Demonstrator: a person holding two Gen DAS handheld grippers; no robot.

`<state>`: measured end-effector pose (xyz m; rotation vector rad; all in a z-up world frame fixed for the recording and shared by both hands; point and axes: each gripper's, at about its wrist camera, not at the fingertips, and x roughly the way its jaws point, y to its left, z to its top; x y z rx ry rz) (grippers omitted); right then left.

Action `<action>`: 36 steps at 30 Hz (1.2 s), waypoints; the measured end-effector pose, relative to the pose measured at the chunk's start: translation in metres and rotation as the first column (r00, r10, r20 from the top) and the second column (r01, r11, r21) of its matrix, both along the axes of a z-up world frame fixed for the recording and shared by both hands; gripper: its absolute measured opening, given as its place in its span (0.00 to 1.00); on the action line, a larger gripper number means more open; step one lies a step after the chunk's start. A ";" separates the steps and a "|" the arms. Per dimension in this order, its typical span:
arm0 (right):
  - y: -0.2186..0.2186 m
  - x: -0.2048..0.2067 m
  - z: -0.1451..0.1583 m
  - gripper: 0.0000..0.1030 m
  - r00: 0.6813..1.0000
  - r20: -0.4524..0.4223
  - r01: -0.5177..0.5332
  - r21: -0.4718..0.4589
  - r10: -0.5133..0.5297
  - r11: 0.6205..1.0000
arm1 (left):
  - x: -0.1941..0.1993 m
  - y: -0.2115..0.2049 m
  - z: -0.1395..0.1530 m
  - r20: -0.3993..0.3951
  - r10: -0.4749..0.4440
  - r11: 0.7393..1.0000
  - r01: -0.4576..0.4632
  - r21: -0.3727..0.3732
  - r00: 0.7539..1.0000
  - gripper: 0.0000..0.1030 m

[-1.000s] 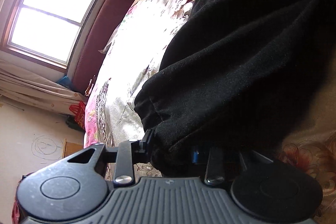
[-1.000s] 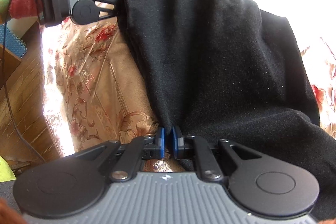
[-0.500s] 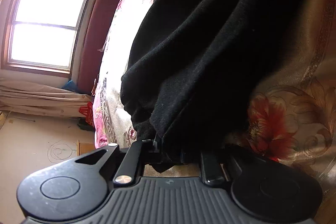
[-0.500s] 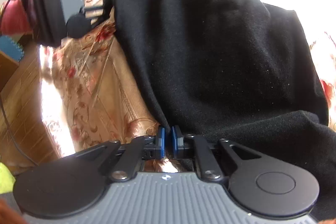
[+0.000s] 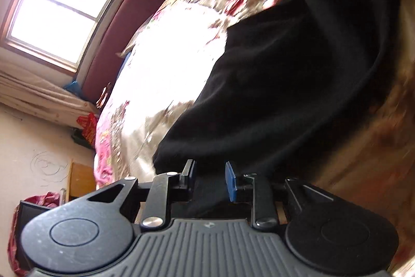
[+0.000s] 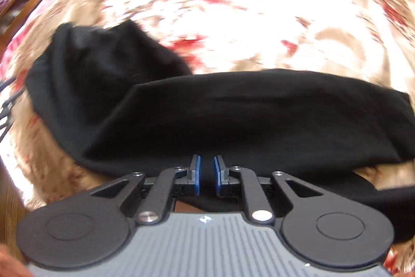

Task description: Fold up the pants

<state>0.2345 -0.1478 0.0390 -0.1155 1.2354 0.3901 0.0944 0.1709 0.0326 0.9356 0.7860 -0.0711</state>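
The left gripper (image 5: 209,179) sits rolled sideways, so the window (image 5: 62,7) tilts into the upper left of its frame; its fingers stand apart with nothing between them. The black pants (image 5: 285,95) lie just ahead on the floral bedspread (image 5: 181,64). In the right view, the right gripper (image 6: 206,174) points level at the pants (image 6: 233,116), fingers narrowly parted, cloth behind the gap.

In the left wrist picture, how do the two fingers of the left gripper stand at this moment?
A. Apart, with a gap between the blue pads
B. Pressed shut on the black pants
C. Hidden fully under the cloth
A: the left gripper shows a clear gap between its pads, with the black pants lying just ahead on the floral bedspread.
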 end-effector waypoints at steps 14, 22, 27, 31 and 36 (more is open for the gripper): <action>-0.195 0.061 -0.060 0.22 0.767 -0.062 0.635 0.213 -0.638 0.743 | 0.062 -0.190 -0.029 -0.005 -0.343 0.886 0.321 -0.334 0.939 0.42; -0.217 0.064 -0.084 0.20 0.670 -0.105 0.720 0.335 -0.735 0.608 | 0.061 -0.217 -0.039 -0.022 -0.396 0.866 0.366 -0.342 0.918 0.43; -0.225 0.046 -0.070 0.21 0.630 -0.107 0.754 0.322 -0.769 0.572 | 0.068 -0.224 -0.041 -0.001 -0.405 0.857 0.379 -0.348 0.914 0.43; -0.233 0.036 -0.071 0.23 0.629 -0.085 0.761 0.271 -0.773 0.590 | 0.067 -0.228 -0.042 0.007 -0.418 0.847 0.392 -0.358 0.909 0.46; -0.243 0.053 -0.083 0.26 0.608 -0.098 0.760 0.359 -0.788 0.542 | 0.061 -0.232 -0.045 0.007 -0.425 0.845 0.399 -0.357 0.905 0.46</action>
